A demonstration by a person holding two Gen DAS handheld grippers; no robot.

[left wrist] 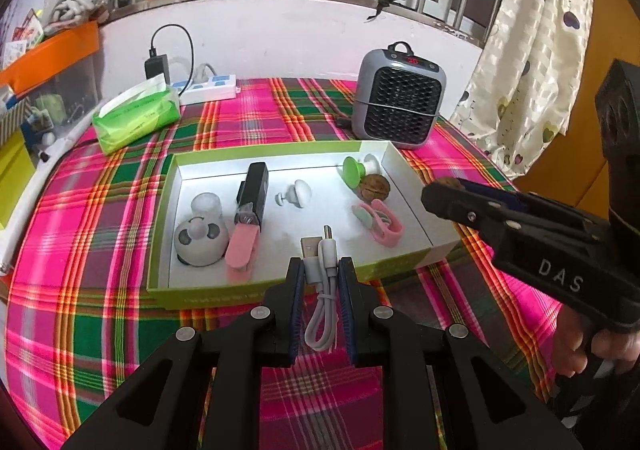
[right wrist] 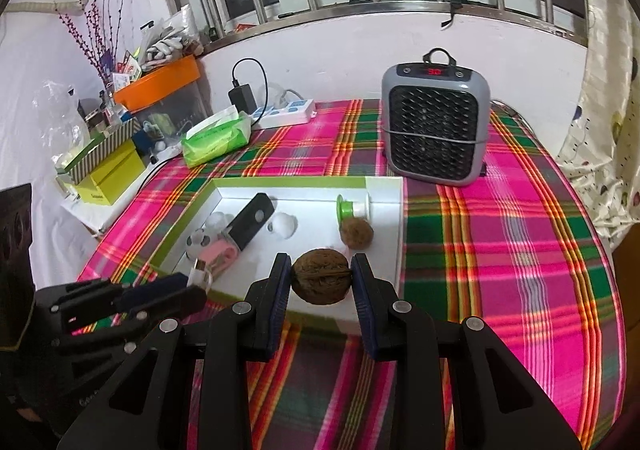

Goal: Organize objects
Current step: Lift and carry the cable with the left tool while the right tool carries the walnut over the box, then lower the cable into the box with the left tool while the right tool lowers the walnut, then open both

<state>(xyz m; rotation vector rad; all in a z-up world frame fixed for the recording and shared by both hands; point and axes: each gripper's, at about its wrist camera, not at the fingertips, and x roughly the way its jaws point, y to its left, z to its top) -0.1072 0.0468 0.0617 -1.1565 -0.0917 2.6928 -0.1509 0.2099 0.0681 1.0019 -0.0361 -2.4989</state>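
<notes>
A green-rimmed white box (left wrist: 256, 286) (right wrist: 384, 186) lies on the plaid cloth. In it lie a panda toy (left wrist: 200, 238), a black device (left wrist: 253, 190), a pink clip (left wrist: 242, 250), a white knob (left wrist: 298, 192), a green suction cup (left wrist: 354, 170), a walnut (left wrist: 374, 188) (right wrist: 356, 233) and a pink cable winder (left wrist: 380, 220). My left gripper (left wrist: 320, 270) is shut on a coiled white USB cable (left wrist: 322, 290) at the box's near rim. My right gripper (right wrist: 321, 274) is shut on a second walnut (right wrist: 322, 280), held above the box's near right part; it also shows in the left wrist view (left wrist: 430, 192).
A grey heater (left wrist: 398, 96) (right wrist: 436, 122) stands behind the box. A green tissue pack (left wrist: 136, 116) (right wrist: 216, 138), a white power strip (left wrist: 208, 88) with a black charger (left wrist: 157, 66) and an orange-lidded bin (right wrist: 160, 84) sit at the back left. A curtain (left wrist: 532, 50) hangs right.
</notes>
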